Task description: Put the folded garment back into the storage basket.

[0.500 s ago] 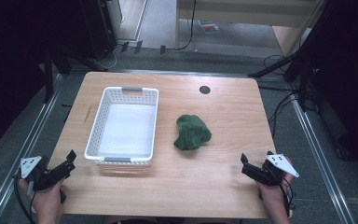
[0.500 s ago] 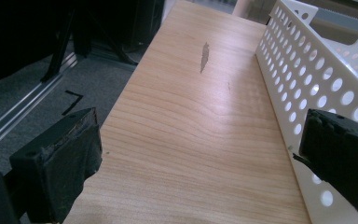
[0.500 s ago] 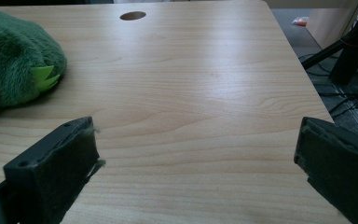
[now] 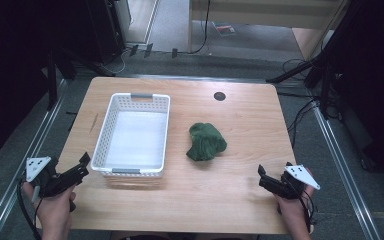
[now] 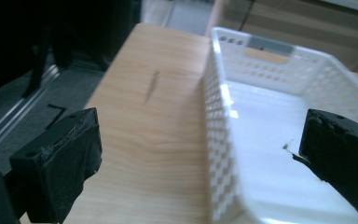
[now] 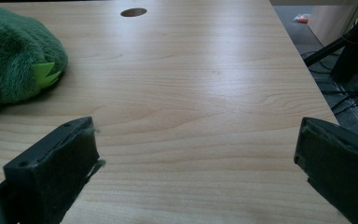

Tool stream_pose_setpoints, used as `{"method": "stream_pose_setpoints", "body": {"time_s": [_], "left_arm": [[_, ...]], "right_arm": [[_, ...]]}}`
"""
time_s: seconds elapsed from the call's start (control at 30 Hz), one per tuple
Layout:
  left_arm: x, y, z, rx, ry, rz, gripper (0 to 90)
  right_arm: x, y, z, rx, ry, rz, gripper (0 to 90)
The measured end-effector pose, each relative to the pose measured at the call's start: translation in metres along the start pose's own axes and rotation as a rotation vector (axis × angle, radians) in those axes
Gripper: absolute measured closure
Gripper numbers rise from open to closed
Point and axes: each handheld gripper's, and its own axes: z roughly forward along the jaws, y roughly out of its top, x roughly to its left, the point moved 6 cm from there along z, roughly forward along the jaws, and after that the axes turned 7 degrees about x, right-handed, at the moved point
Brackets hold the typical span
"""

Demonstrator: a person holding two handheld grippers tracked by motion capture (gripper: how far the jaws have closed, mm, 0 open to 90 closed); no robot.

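High view puts the green plush toy on bare wood right of centre, just beside the white perforated basket but apart from it, with the right gripper near the table's near right edge and the left gripper by the basket's near left corner; both sets of jaws stand wide apart and hold nothing. Judging from this, a shallow pinch could catch only fur and let the soft toy slip out, and the left jaws sit close enough to nudge the light basket. Right gripper view shows pale green spikes on the toy; left gripper view shows the basket's lattice wall.
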Motion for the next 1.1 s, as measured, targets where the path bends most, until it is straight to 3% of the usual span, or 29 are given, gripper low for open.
{"method": "stream_pose_setpoints", "body": {"time_s": [0.23,0.47,1.1], "left_arm": [[-0.041,0.008,0.003,0.026,-0.066,0.068,0.2],[-0.062,0.009,0.017,0.069,-0.079,0.103,0.2],[-0.123,0.016,0.037,0.102,-0.157,0.174,0.2]], "right_arm": [[0.000,0.000,0.000,-0.001,0.005,0.000,0.0],[0.000,0.000,0.000,0.001,0.003,0.001,0.0],[0.000,0.000,0.001,0.010,0.008,0.009,0.0]]}}
